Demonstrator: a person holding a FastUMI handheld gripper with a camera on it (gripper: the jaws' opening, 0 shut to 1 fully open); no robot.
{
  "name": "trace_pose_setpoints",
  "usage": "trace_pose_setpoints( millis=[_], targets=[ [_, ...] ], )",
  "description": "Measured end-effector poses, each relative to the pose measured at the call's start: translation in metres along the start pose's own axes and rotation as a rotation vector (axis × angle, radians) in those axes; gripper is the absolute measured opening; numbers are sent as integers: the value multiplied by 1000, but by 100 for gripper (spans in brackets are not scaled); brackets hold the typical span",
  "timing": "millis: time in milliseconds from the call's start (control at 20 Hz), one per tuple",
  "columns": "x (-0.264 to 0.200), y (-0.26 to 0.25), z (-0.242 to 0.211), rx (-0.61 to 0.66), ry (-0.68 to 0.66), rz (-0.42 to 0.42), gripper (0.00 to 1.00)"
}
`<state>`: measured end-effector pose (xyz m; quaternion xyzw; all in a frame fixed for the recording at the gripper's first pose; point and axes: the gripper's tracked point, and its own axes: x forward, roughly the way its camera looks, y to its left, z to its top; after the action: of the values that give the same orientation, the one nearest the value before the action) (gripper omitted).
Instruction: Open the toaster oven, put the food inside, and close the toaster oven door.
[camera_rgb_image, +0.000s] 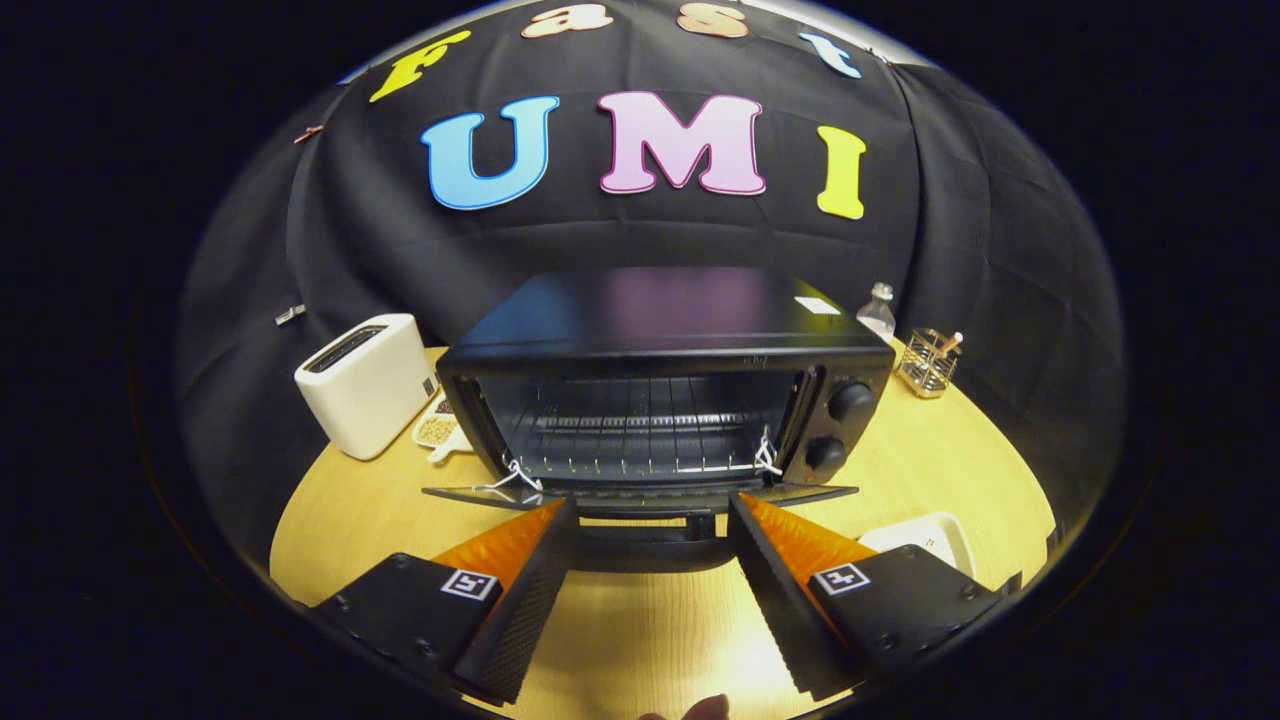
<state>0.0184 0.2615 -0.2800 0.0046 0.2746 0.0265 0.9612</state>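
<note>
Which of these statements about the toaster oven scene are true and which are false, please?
1. The toaster oven door is closed. False: it is folded down open, and the wire rack inside is in sight.
2. The hand-held gripper is open, its fingers spread just before the lowered door, gripping nothing. True.
3. A white toaster stands beside the oven, on the side away from its knobs. True.
4. Food already lies on the wire rack. False: the rack is bare.
5. A wire holder stands on the table near the oven's knob side. True.
</note>
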Motion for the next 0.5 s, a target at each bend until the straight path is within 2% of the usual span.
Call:
trace_pose_setpoints(
  millis=[350, 500],
  targets=[
    [-3, 2, -68, 38, 173, 2, 100],
    [0, 1, -90, -22, 225, 19, 100]
  ],
)
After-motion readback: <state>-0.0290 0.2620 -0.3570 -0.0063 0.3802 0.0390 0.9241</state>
